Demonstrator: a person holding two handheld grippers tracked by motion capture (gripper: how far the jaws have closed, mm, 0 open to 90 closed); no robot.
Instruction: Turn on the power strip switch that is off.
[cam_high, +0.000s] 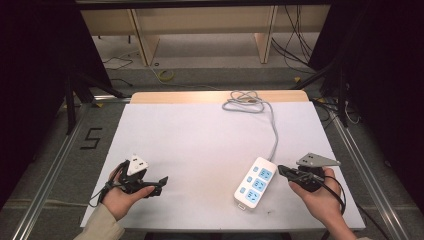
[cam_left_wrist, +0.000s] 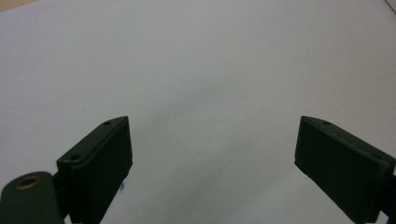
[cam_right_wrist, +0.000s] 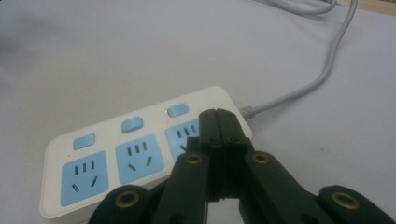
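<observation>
Room first: dark surround, grey floor (cam_high: 45, 150) with a "5" marker (cam_high: 90, 138) taped left of the table, two wooden furniture legs at the back, loose cables (cam_high: 295, 50) on the floor beyond.

One table (cam_high: 200, 130) – white top, wood strip along the far edge.

One power strip (cam_high: 255, 182) – white, three blue sockets, three blue switches, lying flat at the table's near right. Its grey cord (cam_high: 274, 130) runs to the far edge and ends in one loose coil there.

Two grippers, one per hand. Right gripper (cam_high: 281, 169): jaws fully together, nothing between them, tips just beside the strip's cord end – contact can't be told. Left gripper (cam_high: 162, 181): jaws wide apart, nothing held, over bare table at near left, well apart from the strip.

No containers on the table.
</observation>
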